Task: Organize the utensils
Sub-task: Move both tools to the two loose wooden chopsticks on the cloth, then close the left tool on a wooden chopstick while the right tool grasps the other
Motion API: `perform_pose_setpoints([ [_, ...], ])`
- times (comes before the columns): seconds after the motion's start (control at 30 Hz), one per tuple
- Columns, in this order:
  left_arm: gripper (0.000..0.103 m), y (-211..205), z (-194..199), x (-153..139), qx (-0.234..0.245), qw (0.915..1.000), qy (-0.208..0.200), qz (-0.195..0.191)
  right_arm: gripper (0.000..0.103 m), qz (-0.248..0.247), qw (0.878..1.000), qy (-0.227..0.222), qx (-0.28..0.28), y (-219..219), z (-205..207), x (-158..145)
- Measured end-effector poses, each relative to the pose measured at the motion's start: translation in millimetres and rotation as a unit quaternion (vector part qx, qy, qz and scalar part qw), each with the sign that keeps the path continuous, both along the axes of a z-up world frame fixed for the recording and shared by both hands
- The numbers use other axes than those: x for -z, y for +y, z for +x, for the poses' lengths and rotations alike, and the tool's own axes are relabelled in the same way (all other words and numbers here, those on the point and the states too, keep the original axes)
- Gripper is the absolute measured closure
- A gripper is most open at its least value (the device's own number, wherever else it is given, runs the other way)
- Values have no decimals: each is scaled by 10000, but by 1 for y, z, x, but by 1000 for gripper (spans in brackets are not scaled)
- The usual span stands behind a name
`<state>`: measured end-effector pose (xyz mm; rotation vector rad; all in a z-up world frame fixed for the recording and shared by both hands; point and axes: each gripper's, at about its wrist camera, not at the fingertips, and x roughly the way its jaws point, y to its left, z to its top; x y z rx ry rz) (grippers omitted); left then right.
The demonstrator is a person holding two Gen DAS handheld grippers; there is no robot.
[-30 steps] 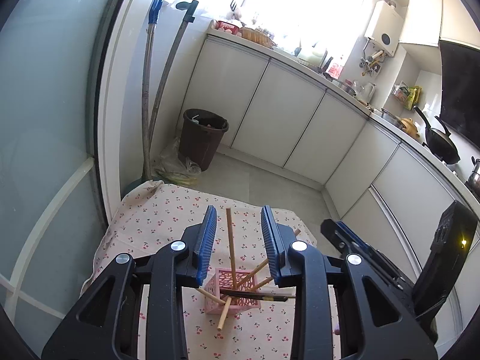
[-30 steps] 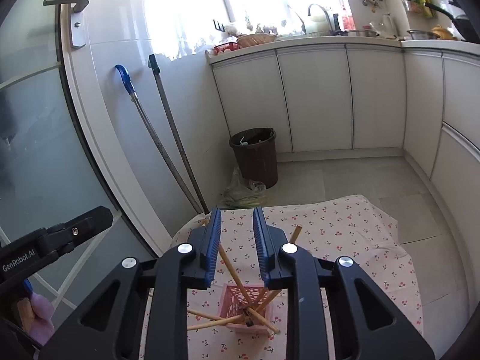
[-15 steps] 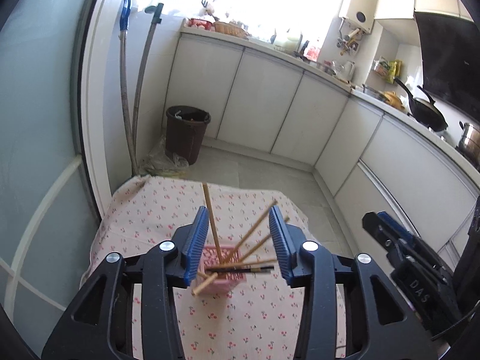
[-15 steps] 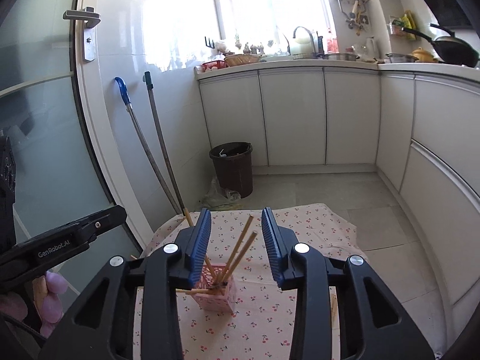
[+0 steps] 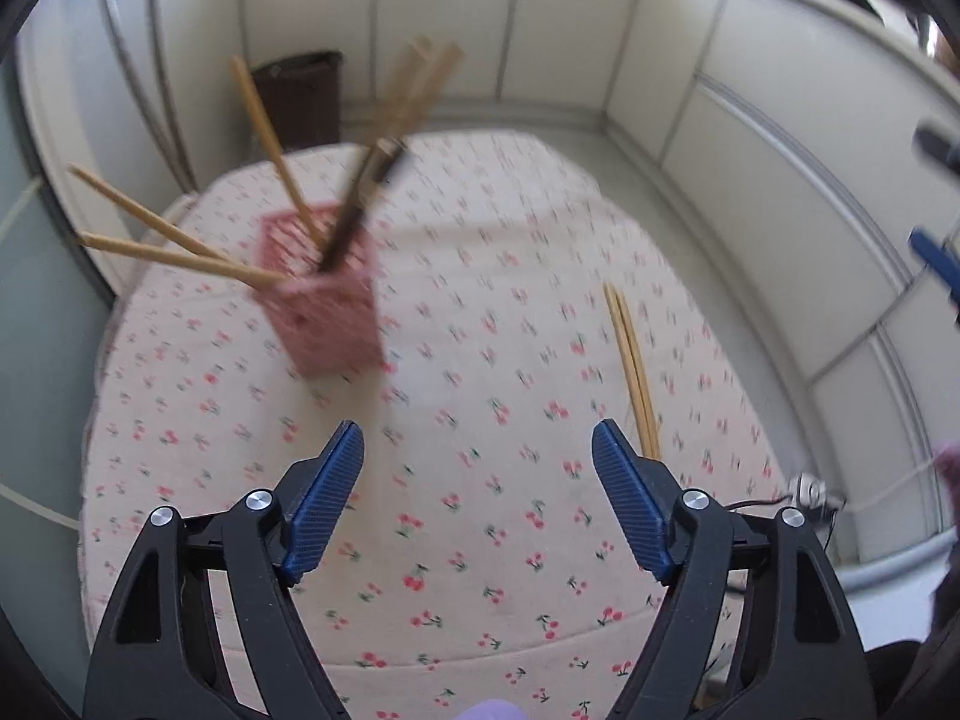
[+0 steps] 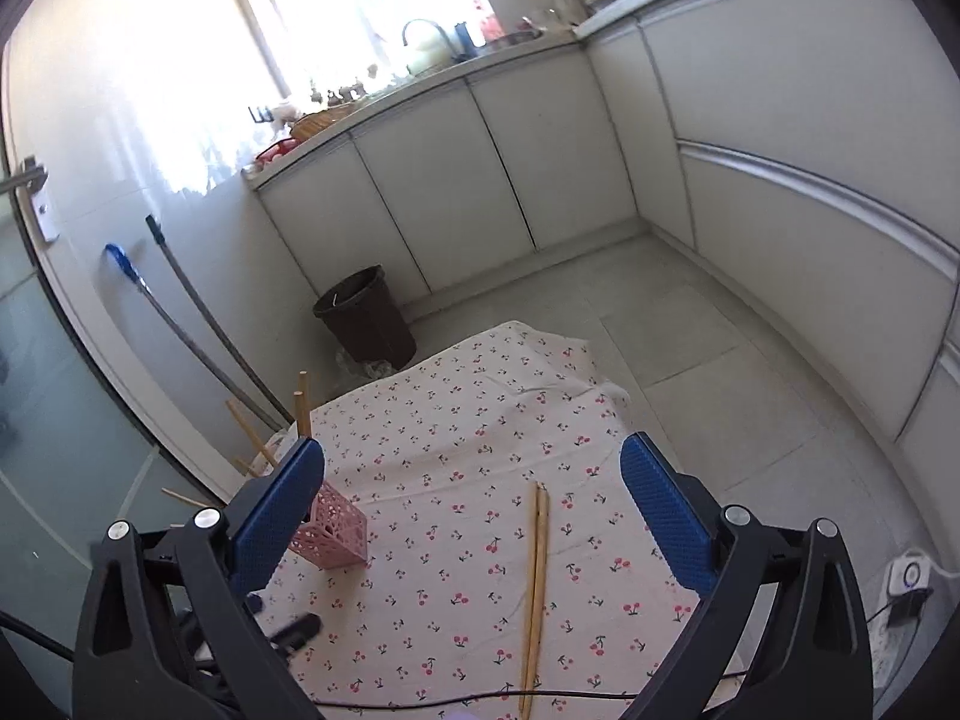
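A pink lattice holder [image 5: 324, 306] stands on the cherry-print cloth [image 5: 480, 510], with several wooden chopsticks [image 5: 180, 255] and a dark one [image 5: 360, 204] sticking out. It also shows in the right wrist view [image 6: 336, 531], partly behind the left finger. A pair of wooden chopsticks [image 5: 633, 369] lies flat on the cloth to the right, also in the right wrist view [image 6: 536, 582]. My left gripper [image 5: 477, 504] is open and empty, nearer than the holder. My right gripper [image 6: 471, 516] is open and empty above the loose pair.
A brown waste bin [image 6: 365, 315] and two mop handles [image 6: 198, 330] stand beyond the table's far edge. White cabinets [image 6: 480, 168] line the far and right walls. A black cable [image 6: 480, 699] runs along the table's near edge. A glass door [image 6: 54, 420] is at left.
Both grippers have opened wide and pulled back from the holder. The left view has tilted down toward the table and is blurred. The loose pair of chopsticks has come into view.
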<state>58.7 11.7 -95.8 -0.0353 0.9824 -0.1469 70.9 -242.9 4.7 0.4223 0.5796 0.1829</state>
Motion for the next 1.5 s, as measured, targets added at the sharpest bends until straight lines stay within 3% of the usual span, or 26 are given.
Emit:
perform_pose_setpoints([
  [0.13,25,-20,20,39,195,9982,561,84,7,484,9988,-79,46,-35,-7,-7],
  [0.33,26,-50,69,77,212,9928,1179,-85,7,554,9978,-273,235,-74,-24,-14],
  [0.43,26,-63,104,81,146,9894,1387,-402,7,853,9959,-156,263,-89,-20,-9],
  [0.73,30,-89,191,93,-263,9805,1838,-641,7,1183,9916,249,453,-108,-7,6],
  [0.9,36,-97,205,99,-306,9817,1837,-387,7,1308,9891,511,450,-108,0,15],
  [1.07,46,-112,206,98,-185,9837,1780,-168,7,1277,9886,645,462,-105,3,21],
  [1.17,52,-133,208,103,-1,9860,1647,249,7,1262,9885,698,458,-101,4,23],
  [1.3,74,-156,200,103,374,9855,1464,766,7,1266,9876,778,502,-99,6,27],
  [1.4,93,-159,198,104,512,9846,1441,841,7,1343,9853,955,452,-98,12,34],
  [1.5,96,-151,194,103,531,9855,1470,666,7,1316,9839,1118,470,-96,19,40],
])
